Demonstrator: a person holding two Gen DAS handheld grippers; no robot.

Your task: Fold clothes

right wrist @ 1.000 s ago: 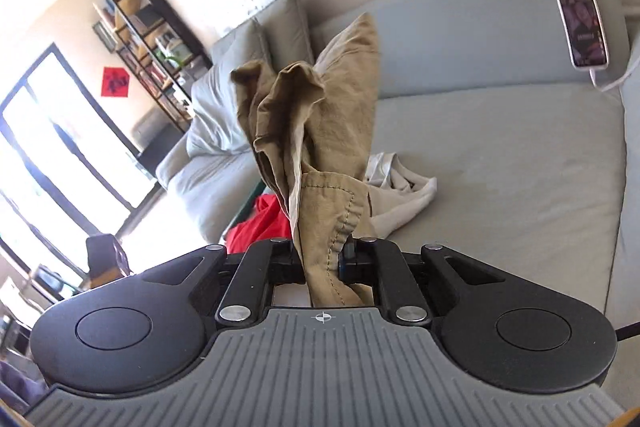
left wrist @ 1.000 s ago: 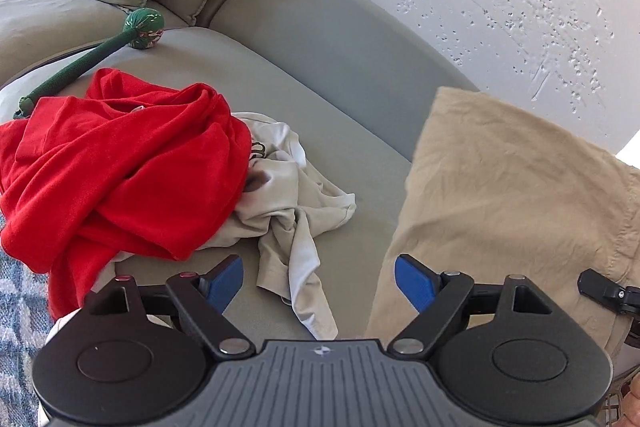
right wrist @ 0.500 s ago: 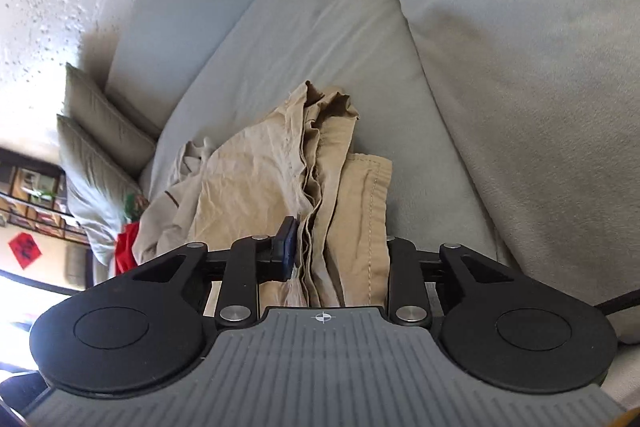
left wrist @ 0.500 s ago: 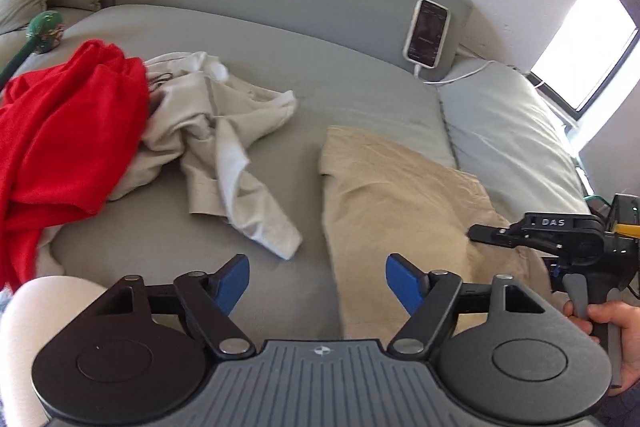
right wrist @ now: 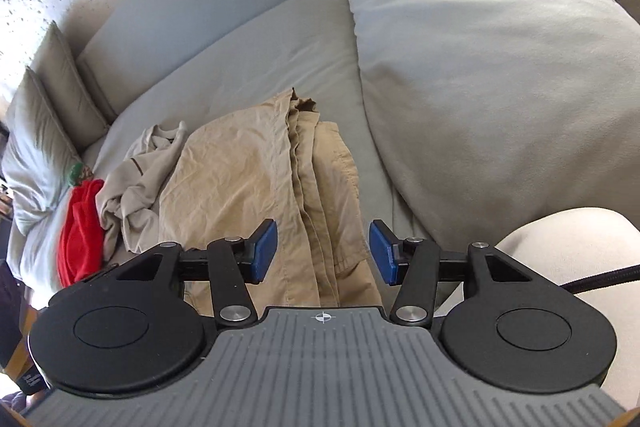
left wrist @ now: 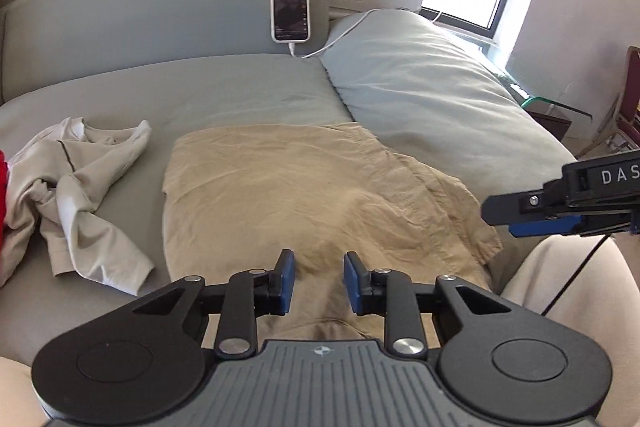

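Since a second ago you've laid the tan garment [left wrist: 304, 183] flat on the grey sofa [left wrist: 240, 87], where before it hung bunched from your right claw.

Left wrist view: your left claw [left wrist: 318, 281] sits low over the near edge of the tan garment, jaws closing, with cloth humped up between the blue pads but not pinched yet as far as I can see. Your right claw [left wrist: 536, 219] pokes in from the right, just off the garment's corner. If you're grabbing that near hem for the next fold, I'd get both layers in before you squeeze, or the top one will slide. The beige shirt [left wrist: 76, 187] lies crumpled to the left, apart from it. A phone [left wrist: 291, 9] leans on the backrest; its screen is too small to read.

Right wrist view: right claw [right wrist: 323, 253] has its jaws opening, pads clear of the pleated edge below them. A red garment [right wrist: 80, 231] sits past the beige one.

Only readable writing: "DAS" on the right claw's side.
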